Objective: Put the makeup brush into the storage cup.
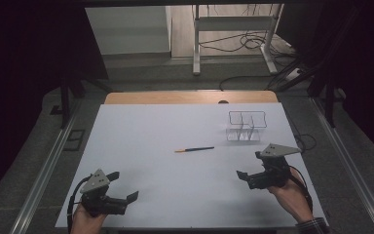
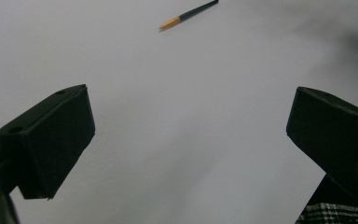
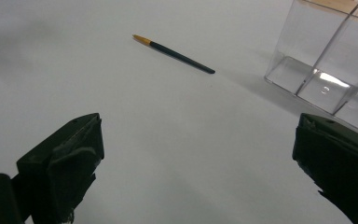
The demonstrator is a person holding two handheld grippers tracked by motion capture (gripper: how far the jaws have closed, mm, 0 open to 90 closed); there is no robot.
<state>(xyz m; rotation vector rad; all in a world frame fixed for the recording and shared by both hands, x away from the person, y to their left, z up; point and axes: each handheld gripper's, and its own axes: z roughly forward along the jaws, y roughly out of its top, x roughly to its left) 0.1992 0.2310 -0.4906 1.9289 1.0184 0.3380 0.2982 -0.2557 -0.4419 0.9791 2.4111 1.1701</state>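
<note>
A dark pen with an orange tip (image 1: pixel 194 149) lies flat near the middle of the white table (image 1: pixel 165 131). It lies far ahead in the left gripper view (image 2: pixel 189 14) and in the right gripper view (image 3: pixel 173 53). A clear plastic organiser with compartments (image 1: pixel 246 126) stands at the back right, its interior empty (image 3: pixel 328 60). My left gripper (image 1: pixel 125 185) rests open near the front left edge, nothing between its jaws (image 2: pixel 189 140). My right gripper (image 1: pixel 249 165) hovers open at the front right, jaws wide apart (image 3: pixel 196 158), with the pen well beyond them.
A wooden strip (image 1: pixel 190 97) borders the table's far edge. Metal rails (image 1: pixel 44 170) run along both sides. Beyond stand a white frame (image 1: pixel 233 29) and loose cables (image 1: pixel 253 44) on the floor. A checked sleeve (image 2: pixel 340 212) shows at the lower right of the left gripper view.
</note>
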